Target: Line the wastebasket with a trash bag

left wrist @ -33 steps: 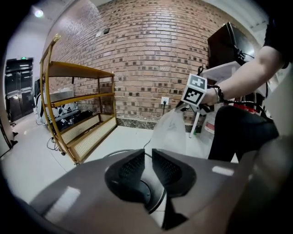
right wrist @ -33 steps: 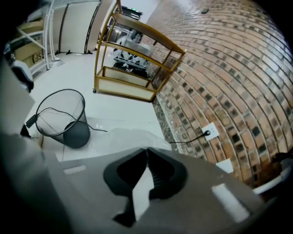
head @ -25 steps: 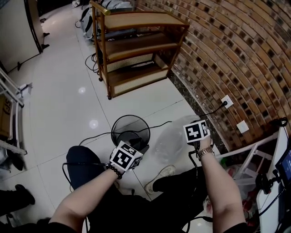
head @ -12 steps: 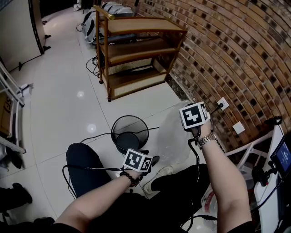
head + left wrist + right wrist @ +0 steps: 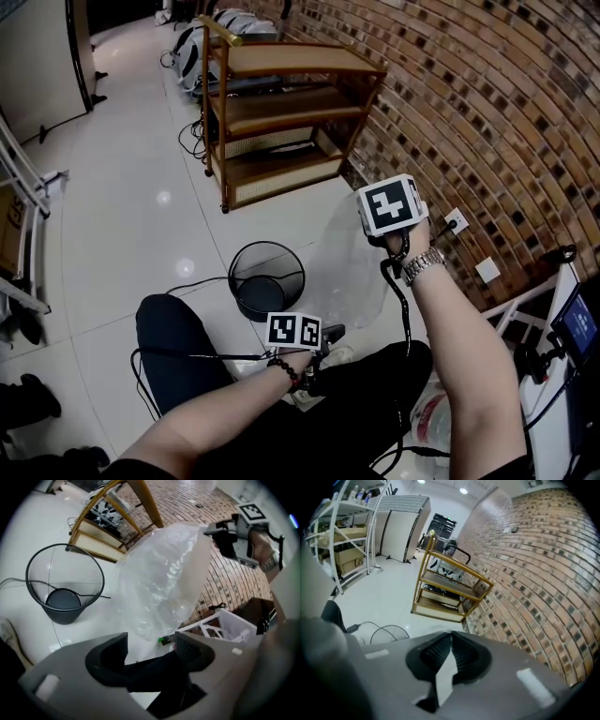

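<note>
Finding: the right gripper (image 5: pixel 450 652) was clamped shut on a fold of the clear trash bag (image 5: pixel 164 578) and held high, well above the floor, probably so that the film would hang free and its mouth could be found. The bag draped down from that grip to the right of the wastebasket (image 5: pixel 281 258), and no part of it was in the basket.

The left gripper (image 5: pixel 150 654) sat low and near, close to the person's knee. Its jaws had just been opening and stood wide apart. Nothing lay between the pads, and the bag's lower edge hung just beyond them. This looked like readiness to take a second hold on the film.

The black mesh wastebasket stood upright on the white tile, unlined, with its rim unobstructed from above. A black cable (image 5: pixel 202 279) ran along the floor up to its left side and could snag. Open floor lay to the left. The brick wall (image 5: pixel 487 112) closed off the right, and the wooden shelf unit (image 5: pixel 281 112) stood well beyond the basket.
</note>
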`<state>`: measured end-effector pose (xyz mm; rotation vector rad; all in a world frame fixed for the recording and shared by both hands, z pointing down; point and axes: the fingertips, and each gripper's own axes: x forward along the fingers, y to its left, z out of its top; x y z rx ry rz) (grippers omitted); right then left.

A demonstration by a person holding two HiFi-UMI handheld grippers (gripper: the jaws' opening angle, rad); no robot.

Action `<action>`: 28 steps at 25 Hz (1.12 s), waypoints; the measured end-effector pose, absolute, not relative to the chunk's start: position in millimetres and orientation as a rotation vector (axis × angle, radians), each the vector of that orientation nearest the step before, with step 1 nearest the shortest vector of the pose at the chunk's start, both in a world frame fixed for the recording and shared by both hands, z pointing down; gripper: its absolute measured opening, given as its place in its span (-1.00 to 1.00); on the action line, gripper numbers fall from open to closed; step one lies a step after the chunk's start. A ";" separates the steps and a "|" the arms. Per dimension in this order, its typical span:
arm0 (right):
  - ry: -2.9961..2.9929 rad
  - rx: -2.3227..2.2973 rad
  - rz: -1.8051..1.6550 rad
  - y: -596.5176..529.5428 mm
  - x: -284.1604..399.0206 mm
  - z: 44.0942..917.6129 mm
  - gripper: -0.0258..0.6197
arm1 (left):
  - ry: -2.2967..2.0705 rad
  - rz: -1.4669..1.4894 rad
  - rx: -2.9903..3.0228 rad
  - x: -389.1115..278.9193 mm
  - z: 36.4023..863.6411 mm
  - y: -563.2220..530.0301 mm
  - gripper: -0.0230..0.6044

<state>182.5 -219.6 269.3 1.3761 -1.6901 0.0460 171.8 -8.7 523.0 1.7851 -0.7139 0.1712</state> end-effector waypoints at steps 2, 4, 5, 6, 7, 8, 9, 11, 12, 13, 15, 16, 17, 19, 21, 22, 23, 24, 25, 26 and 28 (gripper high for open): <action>-1.708 1.379 0.042 -221.2 176.7 260.0 -0.91 | -0.745 0.106 1.725 168.3 525.0 -16.7 0.01; -1.753 1.370 0.053 -222.1 169.0 253.3 -0.91 | -0.793 0.053 1.684 159.5 528.1 -26.2 0.01; -1.771 1.366 0.065 -222.2 167.2 251.6 -0.91 | -0.821 0.031 1.670 153.4 529.7 -31.7 0.01; -1.779 1.368 0.077 -222.2 167.9 250.7 -0.91 | -0.846 0.011 1.663 146.7 530.9 -37.3 -0.01; -1.780 1.373 0.084 -222.1 170.1 249.8 -0.91 | -0.867 -0.003 1.663 139.3 531.3 -42.7 -0.12; -1.782 1.377 0.088 -221.8 172.4 249.0 -0.92 | -0.890 -0.011 1.668 131.0 530.9 -48.0 -0.23; -1.789 1.378 0.099 -221.2 173.9 249.1 -0.91 | -0.916 -0.012 1.678 121.8 529.5 -53.2 -0.35; -1.807 1.379 0.131 -219.8 176.4 250.5 -0.91 | -0.971 -0.015 1.701 102.5 523.8 -62.5 -0.67; -1.815 1.381 0.146 -219.0 178.0 251.5 -0.91 | -0.994 -0.018 1.712 93.4 519.8 -66.1 -0.77; -1.820 1.382 0.159 -218.1 179.5 252.8 -0.91 | -1.013 -0.023 1.726 84.9 515.0 -69.1 -0.91; -1.831 1.380 0.179 -216.2 182.4 256.1 -0.91 | -1.040 -0.039 1.753 68.6 504.0 -74.8 -0.91; -1.836 1.377 0.188 -215.3 183.7 258.2 -0.91 | -1.050 -0.046 1.764 60.3 498.5 -77.4 -0.91; -1.841 1.373 0.197 -214.3 184.8 260.3 -0.91 | -1.058 -0.050 1.773 51.8 493.0 -79.7 -0.91; -1.852 1.366 0.217 -211.9 186.7 264.2 -0.91 | -1.068 -0.042 1.799 35.1 480.9 -82.7 -0.91; -1.866 1.356 0.241 -209.4 187.8 268.1 -0.91 | -1.073 -0.018 1.835 17.7 467.1 -84.0 -0.91; -1.875 1.350 0.255 -208.1 187.6 270.3 -0.91 | -1.073 -0.004 1.851 8.8 460.0 -84.2 -0.91; -1.884 1.341 0.270 -206.7 186.8 273.1 -0.91 | -1.071 0.010 1.863 -0.1 453.0 -84.0 -0.91; -1.893 1.330 0.287 -204.8 185.4 276.7 -0.91 | -1.067 0.023 1.873 -8.7 446.0 -83.4 -0.91; -1.901 1.317 0.304 -202.5 183.6 281.1 -0.91 | -1.062 0.036 1.881 -16.8 439.3 -82.5 -0.91; -1.907 1.302 0.321 -200.0 181.3 286.3 -0.91 | -1.056 0.050 1.890 -24.5 432.8 -81.3 -0.91; -1.925 1.264 0.359 -196.1 175.8 299.6 -0.91 | -1.042 0.085 1.909 -37.9 420.8 -78.2 -0.91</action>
